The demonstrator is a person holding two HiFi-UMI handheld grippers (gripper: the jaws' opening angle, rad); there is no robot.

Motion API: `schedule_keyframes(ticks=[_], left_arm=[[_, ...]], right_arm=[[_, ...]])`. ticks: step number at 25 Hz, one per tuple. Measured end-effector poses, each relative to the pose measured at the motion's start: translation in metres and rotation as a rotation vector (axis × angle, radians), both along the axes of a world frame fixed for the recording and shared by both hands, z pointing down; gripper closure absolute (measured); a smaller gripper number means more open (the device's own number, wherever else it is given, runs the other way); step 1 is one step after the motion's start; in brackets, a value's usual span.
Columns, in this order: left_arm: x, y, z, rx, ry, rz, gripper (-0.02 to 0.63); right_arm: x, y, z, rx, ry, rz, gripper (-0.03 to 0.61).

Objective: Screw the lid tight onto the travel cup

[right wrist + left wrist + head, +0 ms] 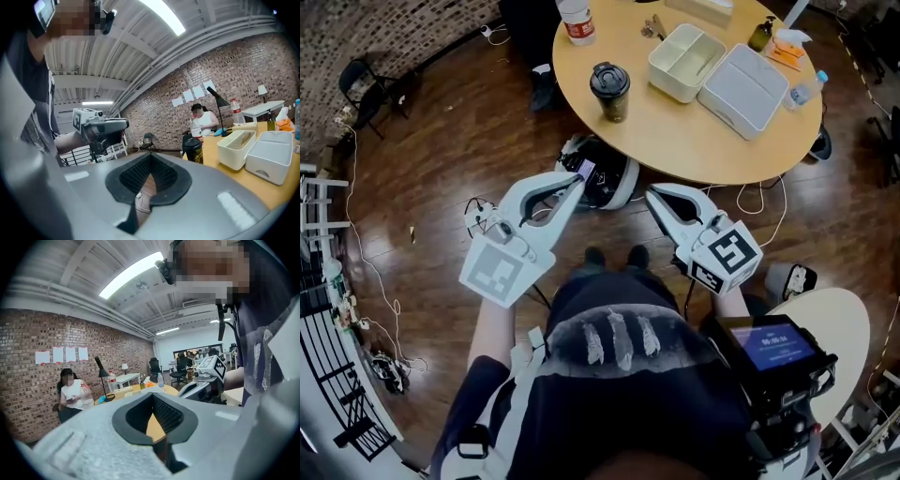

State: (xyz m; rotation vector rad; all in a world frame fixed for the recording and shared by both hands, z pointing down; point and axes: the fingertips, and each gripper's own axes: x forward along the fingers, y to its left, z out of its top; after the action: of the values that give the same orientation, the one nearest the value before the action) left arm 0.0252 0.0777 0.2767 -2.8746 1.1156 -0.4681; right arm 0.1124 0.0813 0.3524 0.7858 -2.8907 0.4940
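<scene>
Both grippers are closed up with nothing in them. The left gripper (578,180) and the right gripper (655,198) have their jaws pressed together, and each gripper view shows only floor or table through the little gap between the pads. They hang in the air at mid-frame in the head view, tips aimed toward the near edge of the round wooden table (675,155), not touching anything.

The travel cup (610,92) stands upright on the table toward the upper middle of the frame, well apart from both grippers, with its black lid (608,76) sitting on top. To its right are an open cream lunch box (685,62) and a grey box lid (743,90). Dark wooden floor (441,131) all around, with a brick wall (394,28) in the upper left.
</scene>
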Motion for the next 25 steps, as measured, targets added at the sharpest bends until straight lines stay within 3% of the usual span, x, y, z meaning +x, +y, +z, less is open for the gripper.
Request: schedule_keyframes(ticks=[8, 14, 17, 20, 25], left_arm=[[-0.024, -0.053, 0.009, 0.041, -0.031, -0.009, 0.611], [-0.051, -0.099, 0.023, 0.008, 0.032, 0.038, 0.611], [-0.068, -0.127, 0.036, -0.009, 0.034, 0.09, 0.611], [-0.081, -0.155, 0.045, 0.027, 0.001, 0.167, 0.611], [-0.076, -0.182, 0.049, 0.115, -0.064, 0.379, 0.586]], right_arm=[[-0.012, -0.034, 0.003, 0.012, 0.06, -0.004, 0.571], [-0.029, -0.069, 0.011, -0.007, 0.155, 0.077, 0.571], [-0.045, -0.088, 0.016, -0.02, 0.198, 0.115, 0.571], [-0.059, -0.108, 0.029, -0.035, 0.273, 0.16, 0.566], [-0.061, -0.119, 0.056, -0.114, 0.36, 0.233, 0.489]])
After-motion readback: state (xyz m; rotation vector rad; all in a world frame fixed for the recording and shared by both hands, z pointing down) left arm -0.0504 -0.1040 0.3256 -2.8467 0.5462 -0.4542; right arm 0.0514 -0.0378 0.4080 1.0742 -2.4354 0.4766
